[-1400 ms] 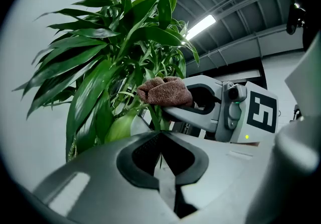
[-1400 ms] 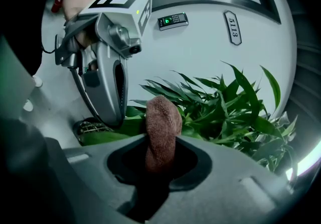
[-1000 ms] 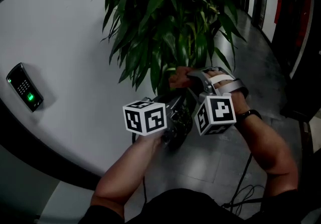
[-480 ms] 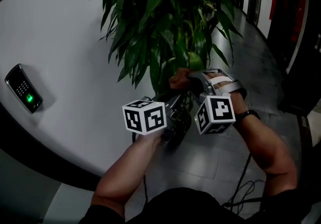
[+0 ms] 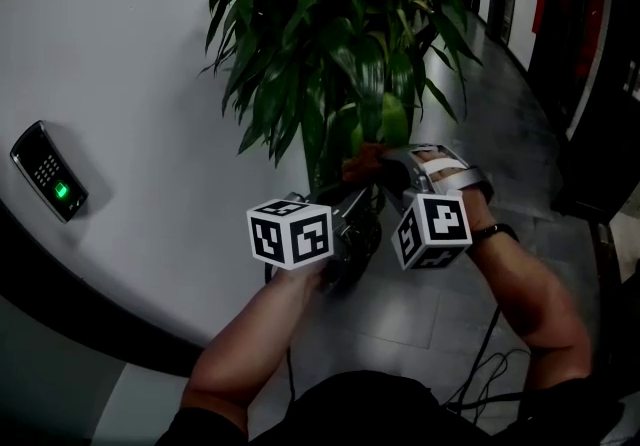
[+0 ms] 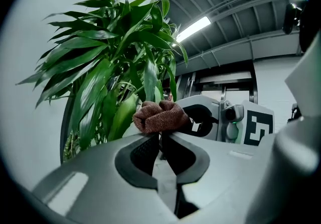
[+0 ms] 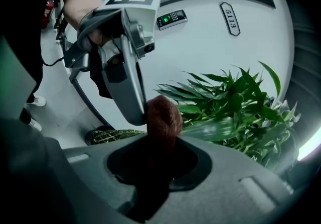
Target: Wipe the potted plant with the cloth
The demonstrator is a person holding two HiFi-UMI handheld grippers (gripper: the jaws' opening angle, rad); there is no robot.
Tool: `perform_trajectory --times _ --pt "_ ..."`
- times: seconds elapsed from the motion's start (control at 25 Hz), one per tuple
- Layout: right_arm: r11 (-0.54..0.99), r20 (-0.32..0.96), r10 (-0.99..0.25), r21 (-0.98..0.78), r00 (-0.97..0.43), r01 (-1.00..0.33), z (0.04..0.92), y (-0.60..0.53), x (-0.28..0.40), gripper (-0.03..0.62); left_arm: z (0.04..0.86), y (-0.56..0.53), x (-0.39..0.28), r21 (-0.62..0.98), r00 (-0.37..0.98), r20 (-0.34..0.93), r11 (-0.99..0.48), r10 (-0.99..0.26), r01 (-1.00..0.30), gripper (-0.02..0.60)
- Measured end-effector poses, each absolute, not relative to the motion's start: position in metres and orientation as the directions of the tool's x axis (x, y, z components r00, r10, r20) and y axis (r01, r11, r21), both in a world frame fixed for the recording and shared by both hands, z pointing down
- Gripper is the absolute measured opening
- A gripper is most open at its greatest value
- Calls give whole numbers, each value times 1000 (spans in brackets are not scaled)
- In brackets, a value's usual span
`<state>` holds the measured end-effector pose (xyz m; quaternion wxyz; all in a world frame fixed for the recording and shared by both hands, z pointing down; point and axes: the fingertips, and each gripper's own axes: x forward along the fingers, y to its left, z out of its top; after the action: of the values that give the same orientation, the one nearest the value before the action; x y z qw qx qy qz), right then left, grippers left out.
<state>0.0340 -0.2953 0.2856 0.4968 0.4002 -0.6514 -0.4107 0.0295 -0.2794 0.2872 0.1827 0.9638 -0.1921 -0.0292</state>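
Right tool [image 7: 160, 136] clamped on bunched brown cloth [image 7: 163, 115], left tool [image 6: 161, 137] just cracking open, empty, glossy green plant [image 6: 115, 57]

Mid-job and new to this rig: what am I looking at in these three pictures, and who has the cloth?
No robot here: a person holds a two-jaw gripper in each hand, and the black-and-white cubes are part of those grippers. The head view looks down from the person's head at the potted plant, a curved white wall with a keypad, and the tiled floor. Each gripper view looks along that gripper's own jaws. The right gripper is shut on the bunched brown cloth, beside the leaves. The left gripper has just been opening its jaws, which stand a slit apart with the cloth bunched at their tips, so it seems to be letting go.
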Motion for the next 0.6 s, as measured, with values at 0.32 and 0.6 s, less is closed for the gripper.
perform_trajectory --times 0.32,0.6 --pt "374 351 -925 909 -144 -185 307 -276 34 71 305 -262 11 382 935 27 -861 -353 -336 18" --pt "426 399 -905 850 -149 -312 338 -253 37 71 324 -248 -16 293 925 54 -880 -376 -374 17"
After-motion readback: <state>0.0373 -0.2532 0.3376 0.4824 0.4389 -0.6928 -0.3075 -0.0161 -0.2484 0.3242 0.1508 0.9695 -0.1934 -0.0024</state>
